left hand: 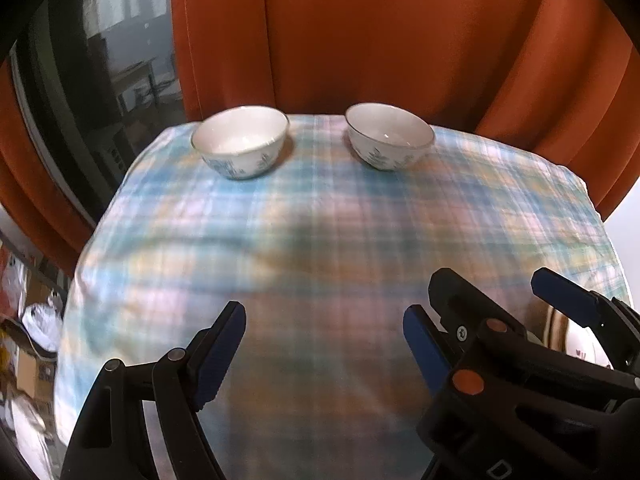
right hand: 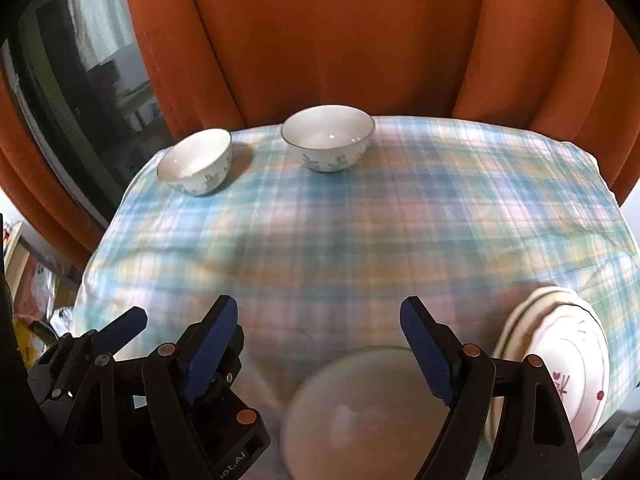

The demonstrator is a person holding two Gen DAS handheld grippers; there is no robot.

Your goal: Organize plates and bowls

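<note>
Orange curtains (right hand: 340, 40) hang behind a table under a plaid cloth (right hand: 400, 220). Two small white bowls (right hand: 328, 138) (right hand: 196, 162) stand upright at the far edge, mouths up, well apart; being round, they have no long axis. A blurred third bowl (right hand: 360, 412) sits near, between the right gripper's (right hand: 316, 344) spread, empty fingers, beside stacked plates (right hand: 560, 360). The left gripper (left hand: 324, 344) is also wide open, holding nothing. The glazed ceramic looks stiff, slippery and breakable; pinching a rim wall seems the surest hold.
</note>
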